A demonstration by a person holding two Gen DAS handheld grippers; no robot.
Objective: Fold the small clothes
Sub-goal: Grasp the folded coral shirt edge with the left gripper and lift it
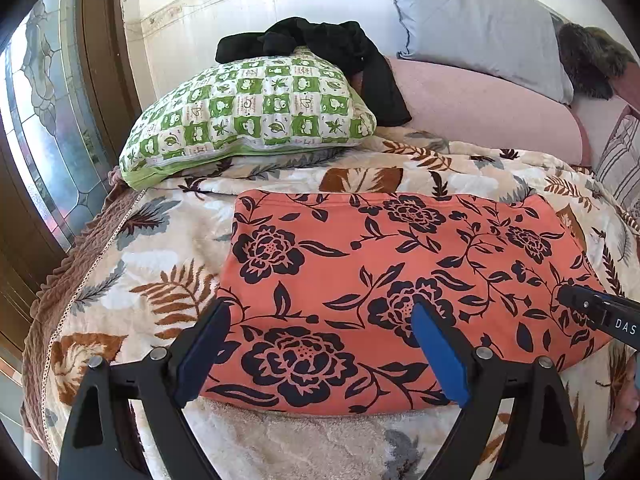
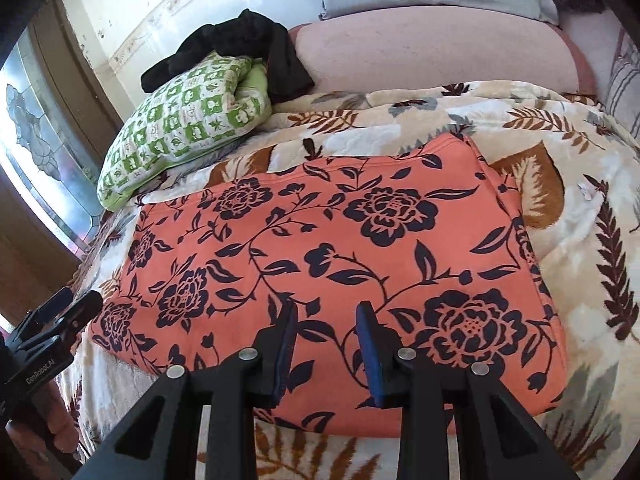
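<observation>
**Folded floral garment lying flat on bed; both grippers empty above it**

At the far left, a stained-glass window is letting in daylight beside the bed. A green checked pillow is resting on the leaf-print blanket, with a black garment lying draped over its top and down its right side.

The left gripper is hovering over the near left part of the coral floral garment, its jaws standing wide apart with nothing between them; one blue pad is showing past the garment's left edge, the other over the print.

The coral floral garment is lying folded into a flat rectangle in the middle of the blanket, edges fairly square, near the front of the bed.

The right gripper is hanging over the garment's near edge, jaws partly apart, gripping nothing; whether the tips are touching the cloth cannot be told.

Behind, a pink bolster and a grey pillow are sitting against the wall.
</observation>
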